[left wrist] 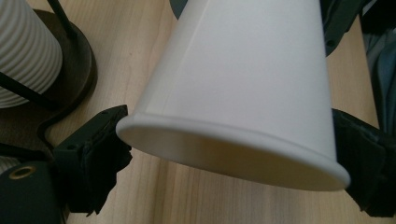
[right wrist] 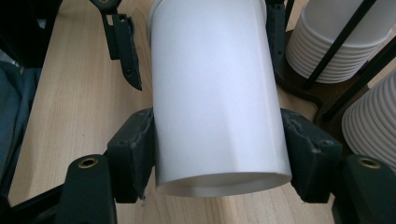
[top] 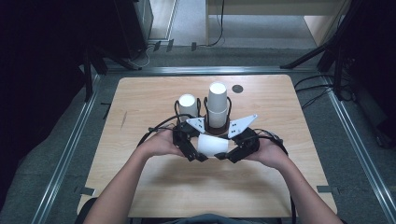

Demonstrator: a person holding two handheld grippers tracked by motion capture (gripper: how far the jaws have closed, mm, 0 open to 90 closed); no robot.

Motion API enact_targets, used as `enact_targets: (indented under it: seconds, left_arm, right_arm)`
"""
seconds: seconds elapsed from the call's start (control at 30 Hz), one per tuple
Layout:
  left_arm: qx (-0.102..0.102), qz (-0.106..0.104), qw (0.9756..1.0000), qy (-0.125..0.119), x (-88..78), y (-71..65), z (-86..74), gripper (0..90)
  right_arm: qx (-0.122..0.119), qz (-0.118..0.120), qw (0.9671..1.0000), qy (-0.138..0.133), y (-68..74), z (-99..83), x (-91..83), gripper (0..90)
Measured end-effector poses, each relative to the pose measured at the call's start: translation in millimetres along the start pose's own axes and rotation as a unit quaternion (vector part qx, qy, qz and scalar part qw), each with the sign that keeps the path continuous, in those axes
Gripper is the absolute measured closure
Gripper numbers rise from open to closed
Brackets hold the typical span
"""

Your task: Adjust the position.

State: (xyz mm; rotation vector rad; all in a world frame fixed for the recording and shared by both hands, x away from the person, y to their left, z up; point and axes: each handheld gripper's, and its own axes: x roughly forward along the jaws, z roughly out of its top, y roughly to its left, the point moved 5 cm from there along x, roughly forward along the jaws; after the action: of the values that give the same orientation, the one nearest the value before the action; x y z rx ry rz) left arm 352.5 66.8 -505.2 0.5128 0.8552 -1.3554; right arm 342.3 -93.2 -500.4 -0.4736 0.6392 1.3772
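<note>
That smooth white paper cup point(top: 213, 145), lying sideways mid-table between 2 grippers, looks feather-light and crushable: right gripper point(right wrist: 219, 140) pinches its base end, left gripper point(left wrist: 233, 154) straddles the rim, so squeeze gently.

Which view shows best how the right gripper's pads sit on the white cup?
The right gripper view: both pads press the white cup near its narrow end, the right gripper shut on it. The left gripper view shows the cup's rim end; the high view shows it small, lying between both grippers.
</note>
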Motion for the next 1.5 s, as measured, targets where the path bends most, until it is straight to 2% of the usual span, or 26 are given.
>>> enact_targets:
  seconds: [0.1,0.13,0.33,0.5,0.63,0.77,0.93,1.07,1.2,1.5]
  left_arm:
    - [-0.008,-0.004,0.9998,-0.019,-2.3,0.0,-0.2,7.2]
    - [-0.009,0.003,0.9996,-0.027,-3.0,0.3,-0.2,7.2]
    - [-0.024,-0.006,0.9977,-0.063,-6.6,0.5,0.6,7.3]
    - [-0.046,-0.019,0.9936,-0.102,-11.2,1.0,0.2,7.8]
    - [-0.046,-0.02,0.992,-0.116,-12.9,0.1,1.0,7.8]
    - [-0.055,-0.038,0.9881,-0.138,-14.9,-1.1,1.5,8.5]
    - [-0.051,-0.057,0.9853,-0.153,-17.9,-3.4,0.9,16.6]
    - [-0.042,-0.057,0.9854,-0.155,-20.2,-4.6,1.1,21.3]
    - [-0.042,-0.056,0.9874,-0.142,-20.3,-4.0,1.6,23.3]
    - [-0.048,-0.032,0.9925,-0.108,-24.4,-0.4,-0.4,23.6]
  right_arm:
    - [0.003,-0.001,1.0,-0.006,-1.0,0.2,-1.4,33.1]
    - [0.004,0.0,1.0,-0.006,-0.7,0.3,-2.0,33.1]
    - [0.004,0.005,0.9998,-0.018,-0.4,1.9,-3.9,33.0]
    - [0.009,0.01,0.9992,-0.036,-0.9,4.3,-8.3,33.0]
    - [0.012,0.015,0.9988,-0.045,-1.4,5.2,-10.3,33.0]
    - [0.013,0.026,0.9977,-0.062,-0.3,8.4,-12.0,33.0]
    - [0.016,0.033,0.9969,-0.07,0.8,11.1,-13.1,33.0]
    - [0.018,0.037,0.9967,-0.07,0.6,11.4,-12.0,33.3]
    - [0.021,0.041,0.9967,-0.067,0.2,10.7,-11.2,33.5]
    - [0.024,0.013,0.9989,-0.039,-0.1,8.8,-4.8,24.5]
